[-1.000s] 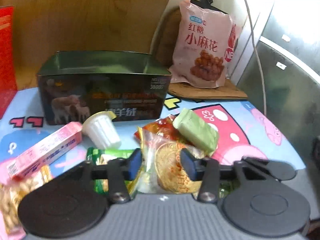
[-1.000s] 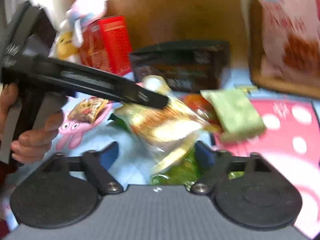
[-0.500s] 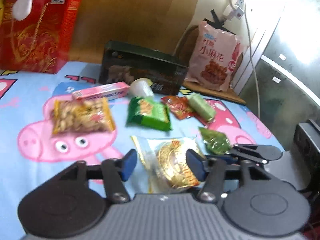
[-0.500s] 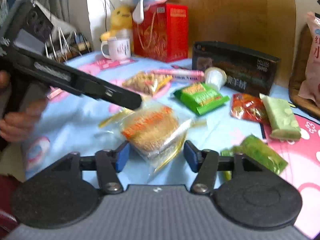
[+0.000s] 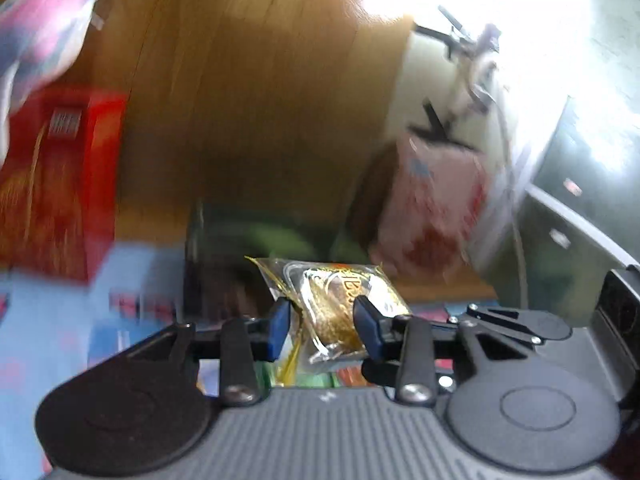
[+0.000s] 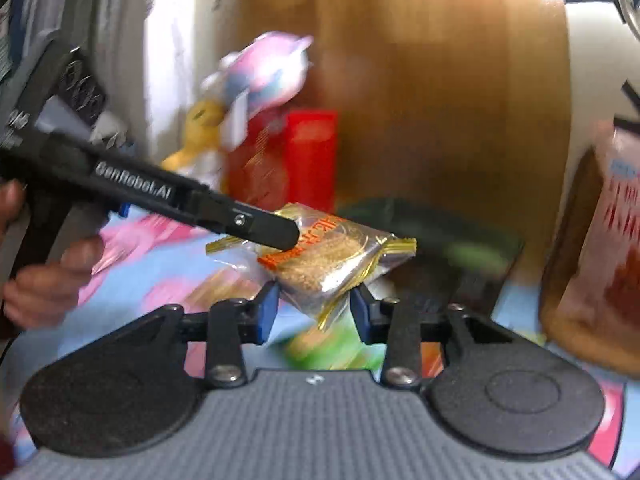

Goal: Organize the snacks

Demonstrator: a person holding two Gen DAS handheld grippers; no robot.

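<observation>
You are holding the clear gold-trimmed snack packet (image 5: 340, 312) in the left gripper (image 5: 322, 328), its blue pads (image 5: 280, 330) pinched on the wrapper. Compared with half a second ago, the packet has risen clear of the blue cartoon tablecloth (image 5: 48, 320) and now sits in front of the dark open box (image 5: 224, 264) instead of over the spread of snacks. Both views are smearing with motion, so you are judged to be mid-carry toward that box. This suggests the pick is done and the placing step is under way; the other snacks appear to be still waiting on the cloth, though they are too blurred to list.

The right wrist view shows your left hand (image 6: 44, 276) gripping the handle at the left edge, with the tool reaching in from the left, angled slightly downward, and its tip (image 6: 280, 232) touching the packet (image 6: 328, 256). The packet is hanging in the air near the box (image 6: 440, 240), short of its opening.

The right gripper (image 6: 314, 312) is pointing forward just below the packet. Its jaws are standing at a moderate gap, one at each side of the packet's lower corner; whether they are touching the wrapper cannot be told. The red gift box (image 6: 296, 160), plush toys (image 6: 264, 68) and pink snack bag (image 5: 436, 208) are standing apart at the back.
</observation>
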